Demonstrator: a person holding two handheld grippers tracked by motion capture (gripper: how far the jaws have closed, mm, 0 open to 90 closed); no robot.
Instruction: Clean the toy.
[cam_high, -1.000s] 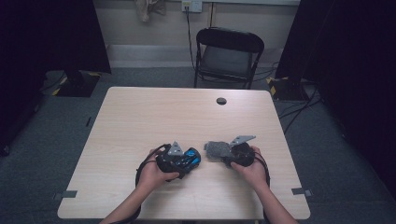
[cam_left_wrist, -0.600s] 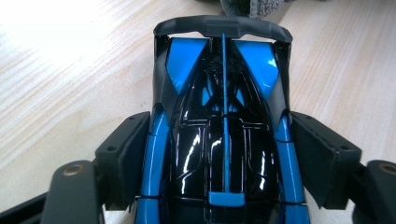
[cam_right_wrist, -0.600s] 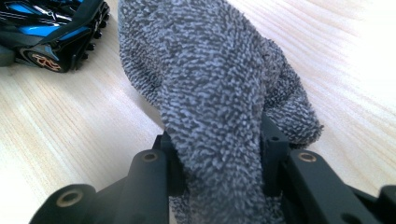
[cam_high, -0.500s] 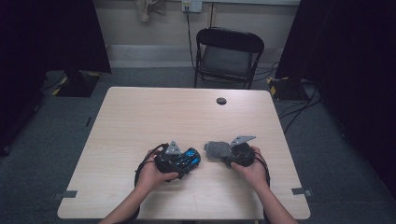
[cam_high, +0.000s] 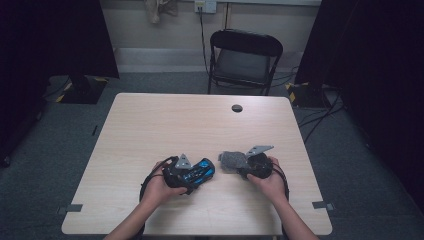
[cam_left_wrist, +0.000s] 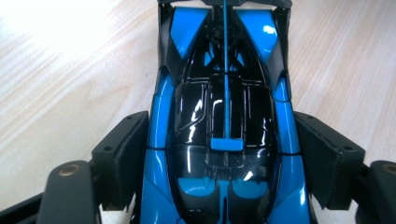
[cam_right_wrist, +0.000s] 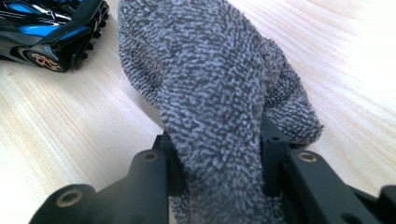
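Note:
A blue and black toy racing car lies on the table between the jaws of my left gripper. The pads touch both of its flanks, and the jaws have just been closing on it. In the high view the car pokes out to the right of the left gripper, near the table's front. My right gripper is shut on a bunched grey terry cloth. The cloth rests on the table just right of the car, ahead of the right gripper. The car's tail lies close to the cloth.
The light wooden table has a dark cable hole near its far edge. A black folding chair stands behind it. Both forearms come in over the front edge, and black cables loop beside each hand.

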